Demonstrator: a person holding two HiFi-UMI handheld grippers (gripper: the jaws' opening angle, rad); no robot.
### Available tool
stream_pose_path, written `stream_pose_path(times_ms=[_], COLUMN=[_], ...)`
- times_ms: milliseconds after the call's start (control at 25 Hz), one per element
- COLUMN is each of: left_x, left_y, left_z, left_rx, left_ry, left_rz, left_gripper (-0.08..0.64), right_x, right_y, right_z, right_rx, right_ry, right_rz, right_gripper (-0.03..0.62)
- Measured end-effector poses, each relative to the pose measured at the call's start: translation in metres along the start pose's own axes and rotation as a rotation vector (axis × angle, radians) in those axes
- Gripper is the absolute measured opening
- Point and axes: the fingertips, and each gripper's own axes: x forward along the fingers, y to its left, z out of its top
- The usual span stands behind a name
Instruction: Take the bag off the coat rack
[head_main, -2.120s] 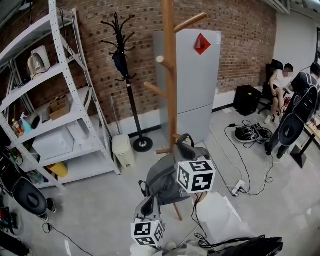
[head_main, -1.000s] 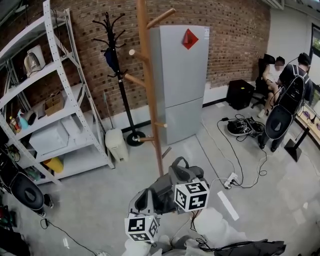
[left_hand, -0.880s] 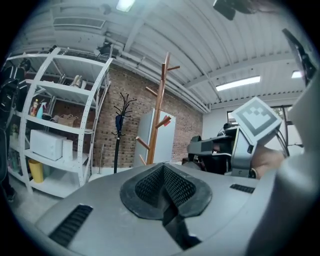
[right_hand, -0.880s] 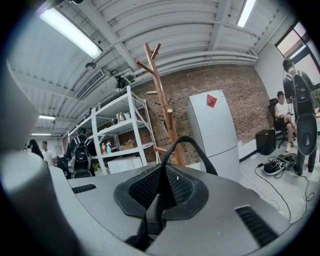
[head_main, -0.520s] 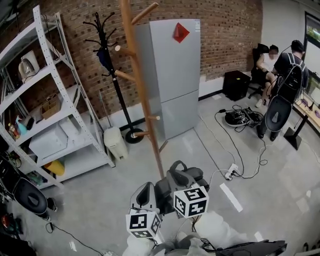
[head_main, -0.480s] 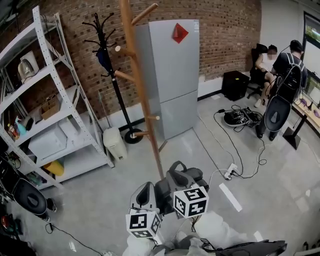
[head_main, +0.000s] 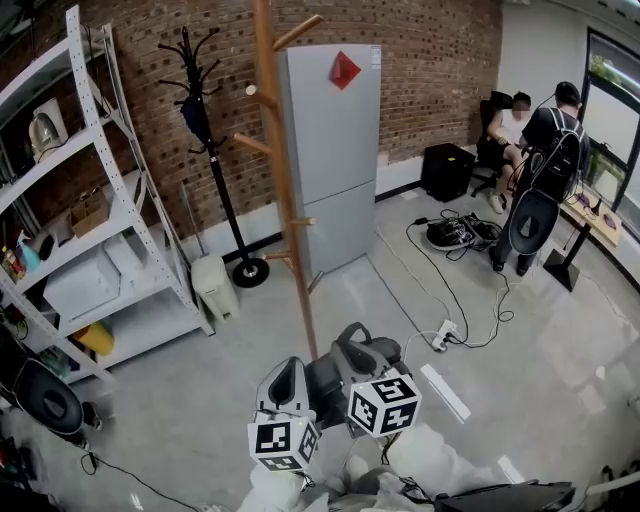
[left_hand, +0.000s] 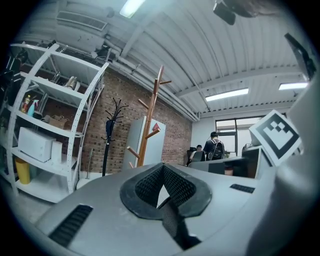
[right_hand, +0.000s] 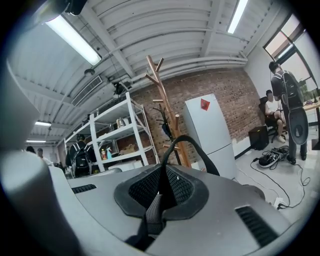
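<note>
The grey backpack (head_main: 338, 376) hangs free of the wooden coat rack (head_main: 285, 200), low in the head view and in front of the rack's base. My left gripper (head_main: 285, 392) is at the bag's left side, shut on a dark strap (left_hand: 172, 226) that runs out between its pads. My right gripper (head_main: 362, 385) is at the bag's right, shut on the black top handle (right_hand: 195, 146), whose loop arches above the jaws. In the gripper views the coat rack (left_hand: 147, 127) (right_hand: 167, 112) stands bare in the distance.
A black coat stand (head_main: 212, 160) and a grey fridge (head_main: 335, 150) stand against the brick wall. White shelving (head_main: 95, 200) fills the left, with a small bin (head_main: 213, 285) beside it. Cables and a power strip (head_main: 440, 335) lie on the floor at right, near two people (head_main: 530, 130).
The bag and both grippers have come away from the wooden rack and toward me. The rack now stands farther off and more to the left. Both grips are unchanged.
</note>
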Motion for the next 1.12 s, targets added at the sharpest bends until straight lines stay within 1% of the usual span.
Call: stream_pose_path(times_ms=[120, 280, 560, 680, 920, 1120], left_x=[-0.009, -0.021, -0.029, -0.030, -0.031, -0.033], left_y=[-0.005, -0.011, -0.010, -0.012, -0.014, -0.012], left_z=[-0.001, -0.002, -0.005, -0.003, -0.008, -0.005], left_rx=[-0.004, 0.004, -0.011, -0.011, -0.010, -0.011], left_ry=[0.004, 0.010, 0.014, 0.009, 0.012, -0.001], left_rz=[-0.026, -0.041, -0.022, -0.016, -0.003, -0.004], left_gripper=[0.002, 0.002, 0.002, 0.002, 0.002, 0.002], right_x=[-0.011, -0.025, -0.035, -0.038, -0.040, -0.040], right_y=[0.007, 0.016, 0.024, 0.028, 0.026, 0.028], right_z=[0.000, -0.002, -0.007, -0.006, -0.009, -0.007], right_rx=[-0.004, 0.001, -0.016, -0.038, -0.054, -0.058], right_ry=[-0.015, -0.031, -0.013, -0.017, -0.021, -0.030], right_rz=[-0.023, -0.040, -0.036, -0.022, -0.023, -0.017], right_gripper=[0.026, 0.026, 0.026, 0.026, 0.026, 0.026])
